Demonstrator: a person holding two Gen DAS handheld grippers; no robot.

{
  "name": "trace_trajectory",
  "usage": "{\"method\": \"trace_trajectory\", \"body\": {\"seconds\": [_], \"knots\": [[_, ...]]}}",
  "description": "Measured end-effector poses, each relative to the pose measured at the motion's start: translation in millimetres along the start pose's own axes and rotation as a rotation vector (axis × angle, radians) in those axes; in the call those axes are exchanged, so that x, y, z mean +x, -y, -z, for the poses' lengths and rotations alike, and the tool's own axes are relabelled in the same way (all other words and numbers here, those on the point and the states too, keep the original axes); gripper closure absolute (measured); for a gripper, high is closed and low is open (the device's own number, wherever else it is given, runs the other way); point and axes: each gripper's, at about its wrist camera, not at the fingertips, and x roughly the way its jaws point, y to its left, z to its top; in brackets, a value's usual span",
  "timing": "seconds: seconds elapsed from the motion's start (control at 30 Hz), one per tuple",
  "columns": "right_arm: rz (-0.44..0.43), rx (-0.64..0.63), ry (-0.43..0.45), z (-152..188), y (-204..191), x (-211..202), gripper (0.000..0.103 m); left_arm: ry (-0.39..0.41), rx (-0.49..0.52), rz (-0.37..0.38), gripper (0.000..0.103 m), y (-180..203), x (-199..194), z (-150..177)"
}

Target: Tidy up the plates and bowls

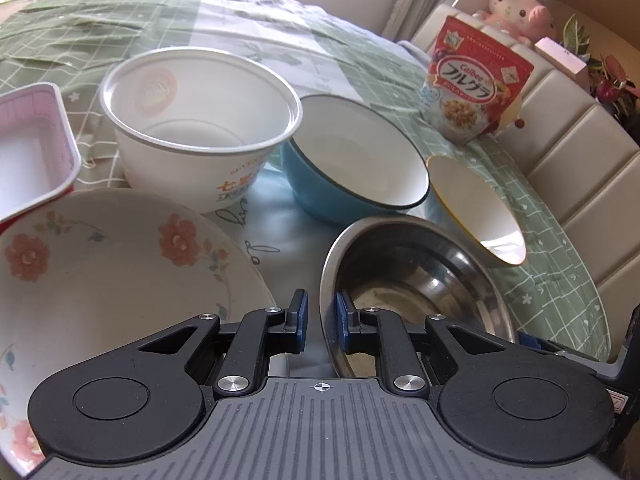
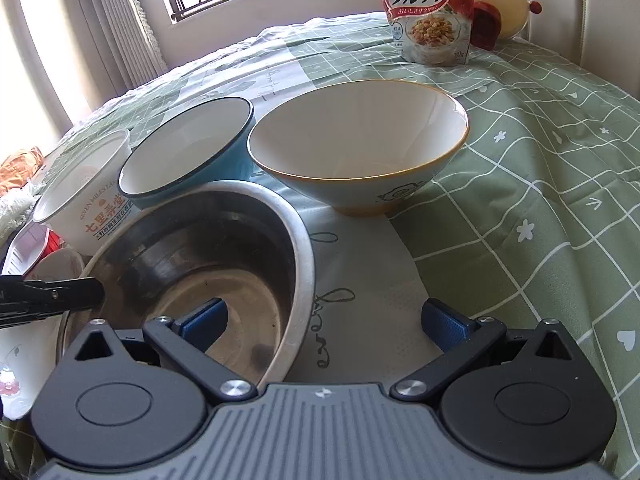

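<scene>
My left gripper [image 1: 322, 322] is shut on the near rim of a steel bowl [image 1: 416, 280], which leans up on the green checked cloth. In the right wrist view that bowl [image 2: 224, 248] fills the lower left, and one black left finger [image 2: 60, 300] reaches its left rim. My right gripper [image 2: 324, 320] stands open, wide, straddling the bowl's right rim without pressing on it. Behind sit a yellow-rimmed bowl [image 2: 360, 140], a blue bowl [image 2: 188, 152] and a white paper bowl [image 2: 80, 200]. A floral plate [image 1: 100, 280] lies left of the left gripper.
A pink plastic tray [image 1: 28, 148] sits at the far left beside the plate. A red cereal bag [image 1: 472, 84] stands at the back right, with a pink plush toy [image 1: 516, 4] behind it. A padded cream backrest [image 1: 580, 160] borders the right side.
</scene>
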Motion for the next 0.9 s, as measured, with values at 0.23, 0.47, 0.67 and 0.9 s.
{"method": "trace_trajectory", "body": {"seconds": [0.23, 0.47, 0.67, 0.9], "knots": [[-0.039, 0.013, -0.061, -7, 8, 8, 0.000, -0.069, -0.029, 0.062, 0.081, 3, 21, 0], [-0.113, 0.043, -0.066, -15, 21, -2, 0.002, -0.066, -0.022, 0.056, 0.080, 11, 24, 2], [-0.070, 0.111, -0.024, -22, 24, -3, 0.036, -0.069, 0.013, 0.048, 0.080, 15, 21, 4], [-0.073, 0.055, -0.049, -24, 8, -2, 0.062, -0.062, 0.052, 0.091, 0.081, 19, 15, 8]]}}
